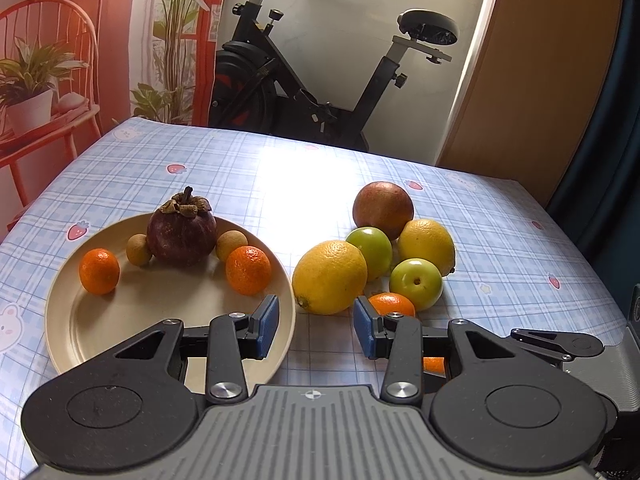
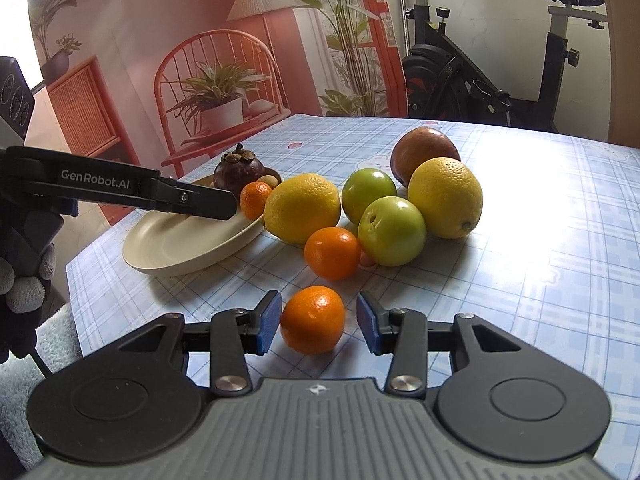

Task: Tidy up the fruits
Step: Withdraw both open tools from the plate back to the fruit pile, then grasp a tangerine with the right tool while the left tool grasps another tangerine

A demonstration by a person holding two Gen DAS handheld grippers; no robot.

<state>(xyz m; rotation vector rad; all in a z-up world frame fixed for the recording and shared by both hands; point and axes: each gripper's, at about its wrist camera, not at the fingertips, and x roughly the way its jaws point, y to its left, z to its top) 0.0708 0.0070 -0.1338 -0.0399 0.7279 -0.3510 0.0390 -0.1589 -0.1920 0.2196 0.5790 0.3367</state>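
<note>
A beige plate (image 1: 120,320) at the left holds a dark mangosteen (image 1: 180,236), two small brown longans and two tangerines (image 1: 248,270). To its right on the cloth lie two yellow citrus fruits (image 1: 330,276), two green fruits (image 1: 416,284), a reddish fruit (image 1: 382,210) and a tangerine (image 1: 390,304). My left gripper (image 1: 316,324) stands open and empty between the plate's rim and this pile. My right gripper (image 2: 318,322) is open around another tangerine (image 2: 312,320) resting on the table. A gap shows at the right pad (image 2: 368,324).
A blue checked tablecloth (image 2: 540,280) covers the table. A gloved hand (image 2: 24,280) holds the left gripper, whose finger (image 2: 200,200) reaches over the plate (image 2: 180,248). An exercise bike (image 1: 304,80) stands behind the table, beside a printed backdrop (image 1: 60,60).
</note>
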